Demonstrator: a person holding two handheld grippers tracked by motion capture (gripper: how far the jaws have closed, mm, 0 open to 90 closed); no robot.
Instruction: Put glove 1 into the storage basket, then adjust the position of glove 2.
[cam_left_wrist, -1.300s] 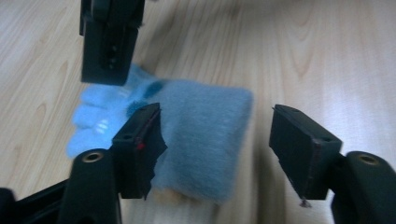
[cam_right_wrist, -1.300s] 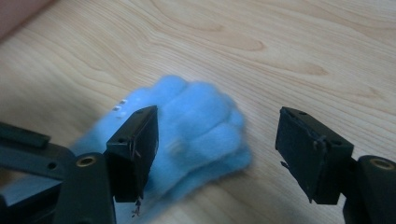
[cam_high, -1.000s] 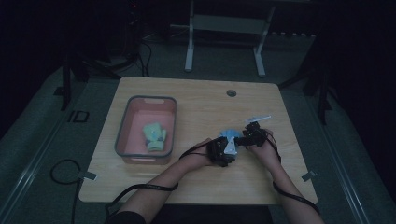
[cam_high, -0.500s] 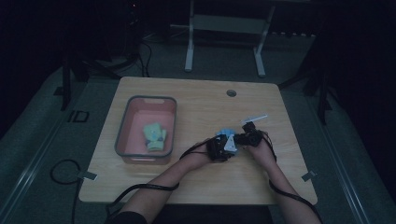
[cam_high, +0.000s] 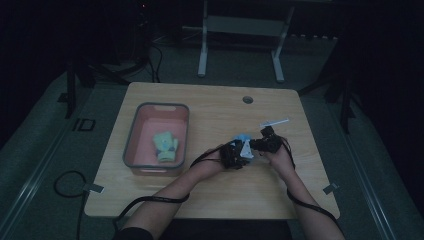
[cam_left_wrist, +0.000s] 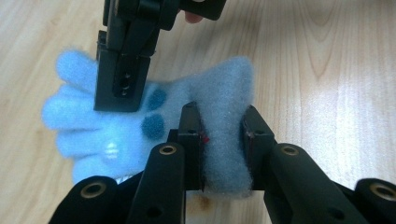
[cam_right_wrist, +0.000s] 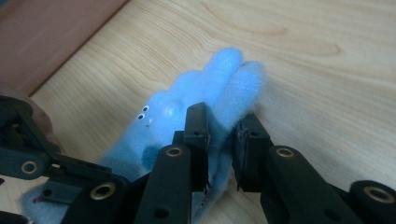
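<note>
The blue glove is held just right of the bin, above the table. Its cuff is clamped by the left gripper, its finger end by the right gripper, fingers having just closed, probably so it can be lifted together.

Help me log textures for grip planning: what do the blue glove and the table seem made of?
Blue glove: likely fuzzy fleece or plush, matte; fibres fray at its edges and it bunches between the pads. Table: wood or wood-look laminate, smooth, light grain lines.

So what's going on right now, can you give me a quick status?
Left gripper clamped on blue fuzzy glove at its cuff. Right gripper, jaws just closing, pinches its finger end. Nothing in the way.
</note>
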